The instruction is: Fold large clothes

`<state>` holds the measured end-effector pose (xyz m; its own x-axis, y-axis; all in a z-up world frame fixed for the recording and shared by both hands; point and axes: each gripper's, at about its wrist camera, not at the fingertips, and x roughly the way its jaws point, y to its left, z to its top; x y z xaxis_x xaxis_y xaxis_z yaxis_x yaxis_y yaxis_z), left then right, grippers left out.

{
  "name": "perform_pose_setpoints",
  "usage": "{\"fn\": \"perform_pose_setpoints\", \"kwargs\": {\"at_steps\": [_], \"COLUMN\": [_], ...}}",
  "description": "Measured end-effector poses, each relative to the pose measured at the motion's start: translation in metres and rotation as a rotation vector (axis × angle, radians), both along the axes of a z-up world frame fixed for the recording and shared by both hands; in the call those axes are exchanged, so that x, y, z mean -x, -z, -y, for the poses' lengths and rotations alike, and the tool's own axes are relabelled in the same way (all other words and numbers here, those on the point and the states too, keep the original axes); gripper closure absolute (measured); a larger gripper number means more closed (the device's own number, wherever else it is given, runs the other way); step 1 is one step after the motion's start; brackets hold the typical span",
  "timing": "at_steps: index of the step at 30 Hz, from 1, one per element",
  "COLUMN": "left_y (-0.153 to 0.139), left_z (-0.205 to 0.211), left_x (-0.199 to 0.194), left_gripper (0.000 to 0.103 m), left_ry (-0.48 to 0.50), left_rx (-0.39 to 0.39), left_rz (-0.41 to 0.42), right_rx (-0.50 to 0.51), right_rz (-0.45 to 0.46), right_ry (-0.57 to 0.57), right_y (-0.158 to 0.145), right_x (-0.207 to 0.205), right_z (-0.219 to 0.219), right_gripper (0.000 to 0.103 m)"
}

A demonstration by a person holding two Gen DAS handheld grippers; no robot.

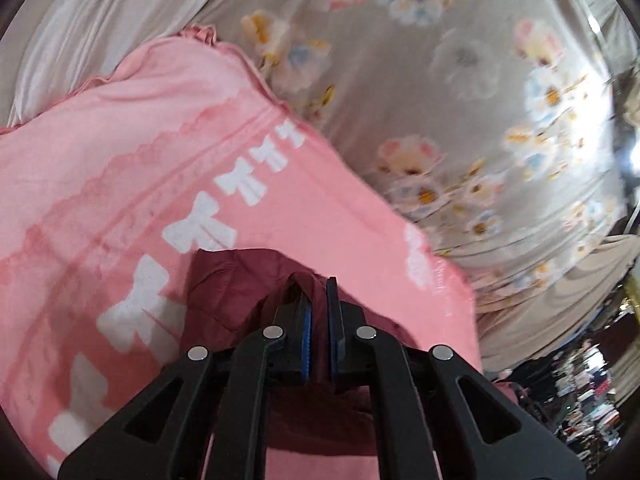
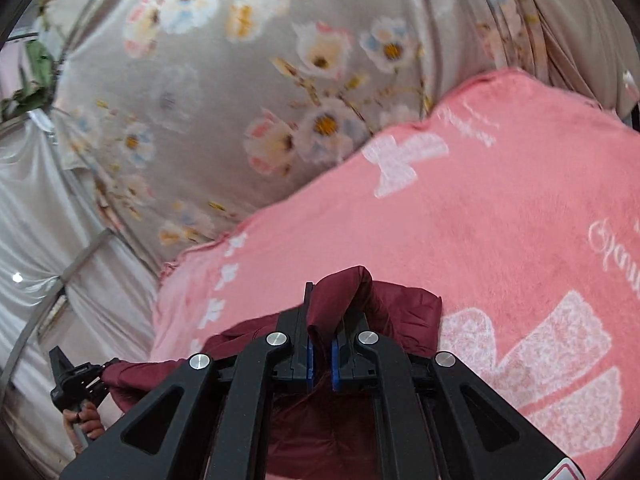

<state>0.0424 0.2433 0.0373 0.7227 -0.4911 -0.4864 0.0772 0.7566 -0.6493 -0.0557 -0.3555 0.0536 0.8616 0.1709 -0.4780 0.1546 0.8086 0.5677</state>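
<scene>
While two grippers, left gripper (image 1: 320,292) and right gripper (image 2: 322,300), pinch one maroon garment (image 2: 400,304), one pink blanket (image 2: 500,220) lies beneath.

The garment (image 1: 224,280) is plain maroon. The blanket (image 1: 120,152) is pink with white bows. At upper right, the sheet (image 1: 460,100) is grey-beige with pastel flowers.

We see a bed covered by a grey-beige sheet (image 1: 460,92) printed with pale flowers in white, blue, pink and yellow; the cloth lies in soft folds toward its edges. Directly on the sheet lies a pink fleece blanket (image 1: 132,152), spread fairly flat, with white bow shapes in a row, white script lettering and a ruffled hem along its far edge. In the right wrist view we find the same sheet (image 2: 224,92) beyond the blanket (image 2: 500,208), whose big white bows and lettering show plainly. A maroon garment (image 2: 400,308) touches the blanket's near part.
</scene>
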Motion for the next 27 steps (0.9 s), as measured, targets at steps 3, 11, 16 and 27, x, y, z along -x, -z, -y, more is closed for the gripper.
{"fn": "perform_pose_setpoints", "kwargs": {"at_steps": [3, 11, 16, 27], "left_y": [0.011, 0.042, 0.071, 0.119], "left_z": [0.013, 0.043, 0.053, 0.062], "left_x": [-0.028, -0.087, -0.113, -0.14], "left_gripper": [0.098, 0.097, 0.097, 0.095], "left_ry": [-0.011, -0.017, -0.024, -0.015], "left_rx": [-0.069, -0.205, -0.239, -0.254], "left_rz": [-0.03, -0.107, -0.166, -0.241], "right_rx": [-0.017, -0.045, -0.067, 0.046], "right_rz": [-0.047, -0.166, -0.219, -0.297], "right_ry": [0.018, 0.063, 0.081, 0.1], "right_y": [0.021, 0.068, 0.089, 0.122], "right_x": [-0.024, -0.077, -0.097, -0.119], "right_z": [0.005, 0.018, 0.022, 0.013], "right_gripper": [0.098, 0.098, 0.098, 0.099]}}
